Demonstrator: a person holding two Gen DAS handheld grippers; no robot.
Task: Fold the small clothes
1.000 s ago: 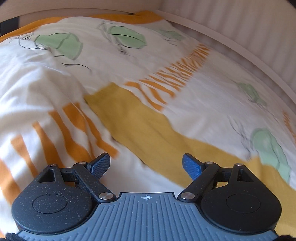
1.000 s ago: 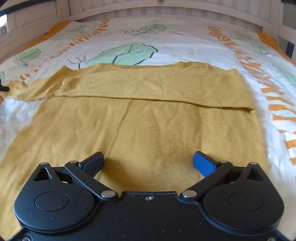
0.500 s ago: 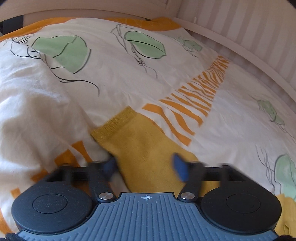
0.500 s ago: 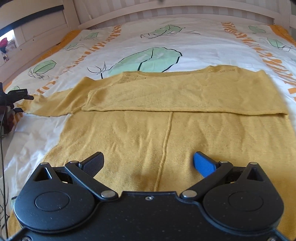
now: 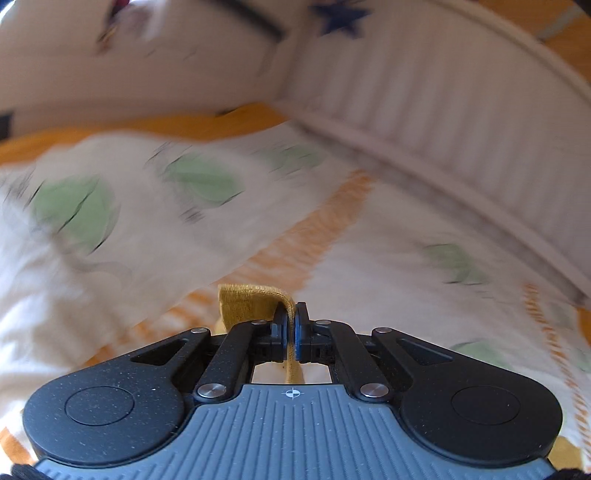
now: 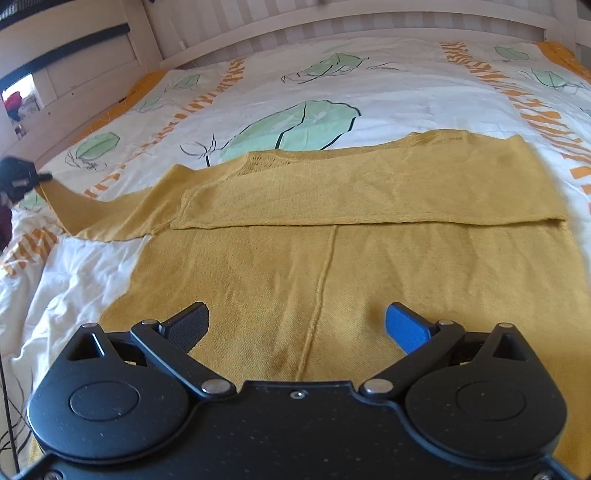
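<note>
A mustard-yellow knit sweater [image 6: 351,236] lies flat on the bed, its right side folded over the body. Its left sleeve [image 6: 110,214] stretches out to the left and rises at the cuff. My left gripper [image 5: 290,321] is shut on the sleeve cuff [image 5: 251,302] and holds it lifted off the bed; it also shows at the far left of the right wrist view [image 6: 20,177]. My right gripper [image 6: 297,321] is open and empty, low over the sweater's lower body near its centre seam.
The bed has a white duvet [image 6: 258,92] printed with green leaves and orange stripes. A white slatted headboard [image 6: 332,22] runs along the far edge, and a bed rail [image 5: 461,122] runs close by in the left wrist view. The duvet is rumpled at the left [image 6: 74,280].
My left gripper has closed on the sleeve cuff and lifted it off the duvet. My right gripper has stayed open over the sweater, shifting a little.
</note>
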